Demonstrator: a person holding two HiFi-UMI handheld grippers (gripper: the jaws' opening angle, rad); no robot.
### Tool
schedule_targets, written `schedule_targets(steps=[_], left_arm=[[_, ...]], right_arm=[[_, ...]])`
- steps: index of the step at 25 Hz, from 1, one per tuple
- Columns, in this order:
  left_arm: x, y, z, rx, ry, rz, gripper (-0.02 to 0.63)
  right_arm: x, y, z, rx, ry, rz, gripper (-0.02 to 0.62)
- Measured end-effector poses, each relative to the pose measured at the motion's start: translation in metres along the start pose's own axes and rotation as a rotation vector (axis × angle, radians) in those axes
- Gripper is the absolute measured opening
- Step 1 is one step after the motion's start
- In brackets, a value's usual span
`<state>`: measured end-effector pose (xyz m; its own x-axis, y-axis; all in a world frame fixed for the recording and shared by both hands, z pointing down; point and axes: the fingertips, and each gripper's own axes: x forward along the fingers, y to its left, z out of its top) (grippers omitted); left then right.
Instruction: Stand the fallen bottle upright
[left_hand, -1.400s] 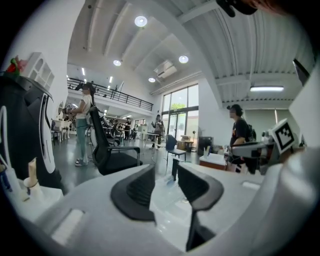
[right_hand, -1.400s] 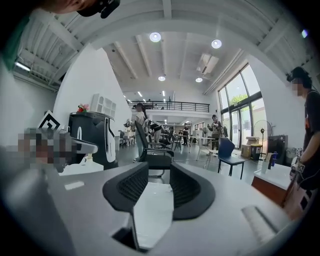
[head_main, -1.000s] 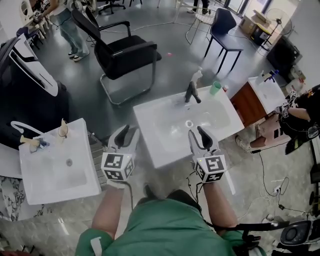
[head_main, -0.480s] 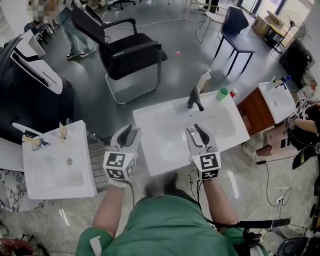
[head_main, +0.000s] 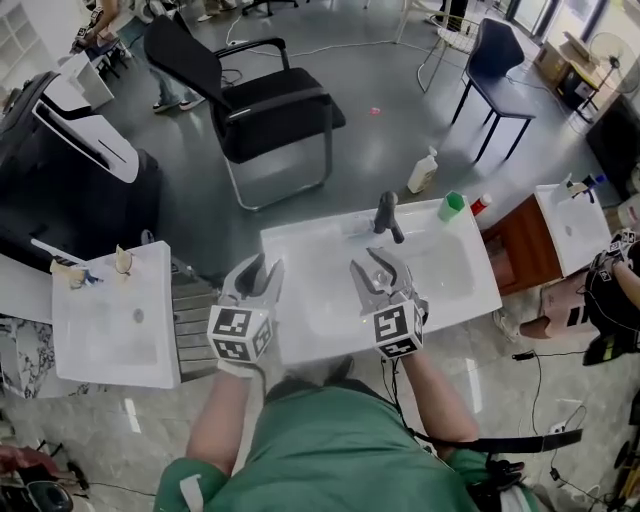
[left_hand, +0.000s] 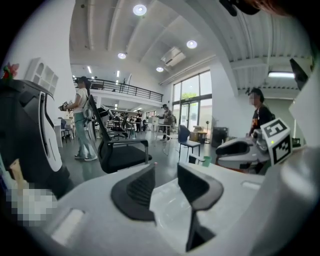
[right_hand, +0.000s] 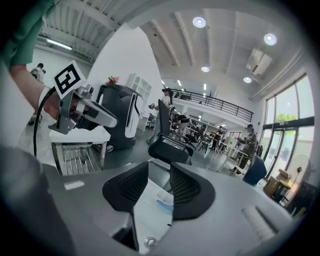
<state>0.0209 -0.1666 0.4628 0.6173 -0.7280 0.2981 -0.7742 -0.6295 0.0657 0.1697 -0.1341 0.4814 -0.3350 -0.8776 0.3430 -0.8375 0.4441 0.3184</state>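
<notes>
A white pump bottle (head_main: 424, 172) shows just past the back edge of the white sink (head_main: 460, 285), right of the dark faucet (head_main: 386, 214). Whether it lies or stands I cannot tell. A green cup (head_main: 452, 206) and a small red item (head_main: 481, 204) sit at the sink's back right corner. My left gripper (head_main: 258, 274) hangs at the sink's front left edge, open and empty (left_hand: 165, 172). My right gripper (head_main: 381, 273) is over the basin, tilted left, its jaws apart with nothing between them (right_hand: 159, 172). Both are far short of the bottle.
A second white sink (head_main: 115, 325) stands at the left with small items on its back rim. A black chair (head_main: 260, 100) and a dark blue chair (head_main: 497, 58) stand beyond. At the right are a wooden cabinet (head_main: 515, 240) and another small sink (head_main: 570, 222). Cables lie on the floor.
Both grippers have advanced toward the sink. The right one has gone from the front edge to over the basin and rolled to lean left. Neither jaw opening has changed.
</notes>
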Motion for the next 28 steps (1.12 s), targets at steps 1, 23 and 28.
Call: schedule_targets(steps=[1,23,28], left_arm=[[0.002,-0.001,-0.001,0.0,0.006,0.007,0.141],[0.03,0.074,-0.039,-0.057,0.087,0.004,0.141],[0.032,0.095,-0.051,-0.069,0.106,0.003,0.141]], right_arm=[[0.004,-0.001,-0.002,-0.032,0.008,0.009,0.12],[0.135,0.021,-0.101,-0.498,0.424,0.068,0.152],[0.166,0.026,-0.133,-0.547,0.526,0.11,0.158]])
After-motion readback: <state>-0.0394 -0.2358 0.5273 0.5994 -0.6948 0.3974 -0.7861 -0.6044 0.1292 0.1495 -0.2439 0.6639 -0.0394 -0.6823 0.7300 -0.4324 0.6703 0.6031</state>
